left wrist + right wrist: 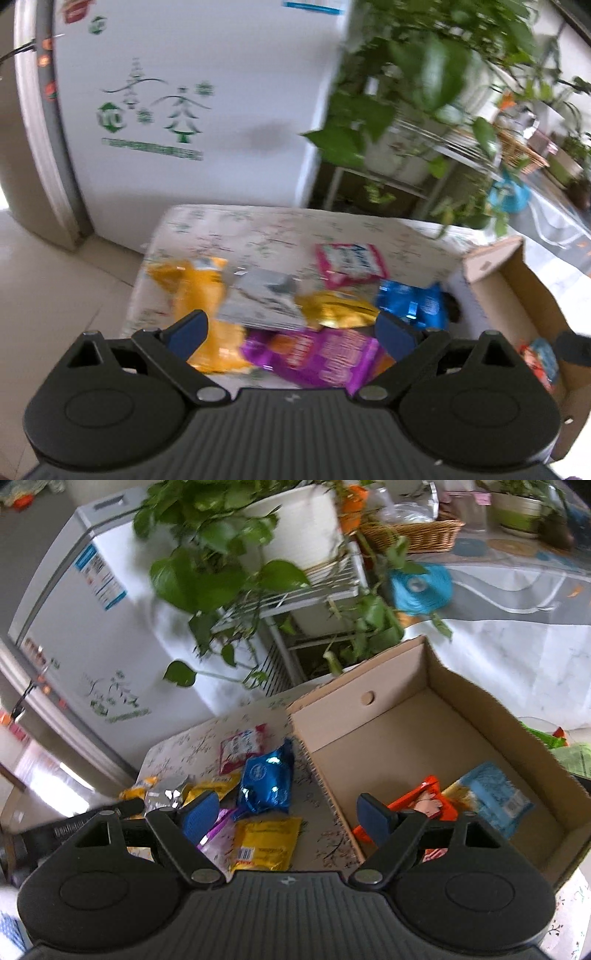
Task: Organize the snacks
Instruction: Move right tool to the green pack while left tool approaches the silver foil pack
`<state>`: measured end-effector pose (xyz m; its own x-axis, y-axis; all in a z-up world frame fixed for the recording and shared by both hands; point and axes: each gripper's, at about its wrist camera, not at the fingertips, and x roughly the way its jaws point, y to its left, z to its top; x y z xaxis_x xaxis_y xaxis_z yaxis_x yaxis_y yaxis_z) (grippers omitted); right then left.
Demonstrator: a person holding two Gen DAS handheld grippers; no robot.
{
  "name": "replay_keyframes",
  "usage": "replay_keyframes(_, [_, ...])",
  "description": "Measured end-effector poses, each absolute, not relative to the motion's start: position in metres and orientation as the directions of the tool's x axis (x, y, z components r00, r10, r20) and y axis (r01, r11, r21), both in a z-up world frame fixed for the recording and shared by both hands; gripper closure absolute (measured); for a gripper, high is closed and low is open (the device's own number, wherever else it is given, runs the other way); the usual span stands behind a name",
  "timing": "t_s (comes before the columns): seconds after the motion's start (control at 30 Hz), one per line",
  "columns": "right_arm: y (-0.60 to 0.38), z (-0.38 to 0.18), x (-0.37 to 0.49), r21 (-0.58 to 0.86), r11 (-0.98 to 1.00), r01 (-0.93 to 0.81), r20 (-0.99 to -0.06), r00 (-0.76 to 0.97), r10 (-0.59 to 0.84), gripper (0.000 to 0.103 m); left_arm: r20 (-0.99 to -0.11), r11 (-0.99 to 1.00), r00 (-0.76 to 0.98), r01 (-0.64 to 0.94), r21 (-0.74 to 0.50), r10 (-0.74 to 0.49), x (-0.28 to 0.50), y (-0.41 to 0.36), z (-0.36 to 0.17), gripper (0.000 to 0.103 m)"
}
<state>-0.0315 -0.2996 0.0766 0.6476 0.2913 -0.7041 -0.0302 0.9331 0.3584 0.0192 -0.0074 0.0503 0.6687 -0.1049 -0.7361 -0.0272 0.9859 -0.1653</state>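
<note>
Several snack packets lie on a floral tablecloth (258, 229): an orange bag (199, 291), a silver packet (262, 299), a gold one (336, 308), a blue foil packet (410, 302) (266, 779), a pink-and-white packet (351, 264) (242, 747), a purple packet (317, 358) and a yellow packet (266, 843). My left gripper (291, 332) hangs open above the silver and purple packets, holding nothing. My right gripper (288, 814) is open and empty, straddling the near wall of a cardboard box (332, 720). Inside the box lie an orange packet (417, 805) and a light-blue packet (495, 797).
A white freezer (207, 110) stands behind the table's far left. A leafy plant (221, 561) in a white pot sits on a wire rack (295, 594) behind the box. A wicker basket (417, 535) and a glass-topped table are farther right.
</note>
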Motion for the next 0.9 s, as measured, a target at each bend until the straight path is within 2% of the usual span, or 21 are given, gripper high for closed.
replay_keyframes(0.37, [-0.263,0.059,-0.043,0.314,0.930,-0.194,-0.737,0.567,0.367,0.017,-0.739,0.983,0.672,-0.089,-0.159,-0.059,0.038,0.035,0.043,0.006])
replay_keyframes(0.67, [-0.233,0.031,-0.078,0.234,0.935,-0.267,-0.797,0.498,0.342,0.017,-0.719,0.991,0.686,0.129,-0.032,-0.112,0.059,0.006,0.034,0.011])
replay_keyframes(0.9, [-0.226,0.012,-0.087,0.206,0.962,-0.178,-0.849,0.457,0.266,0.017,-0.760,0.973,0.633,0.231,0.001,-0.149,0.084,-0.015,0.014,0.011])
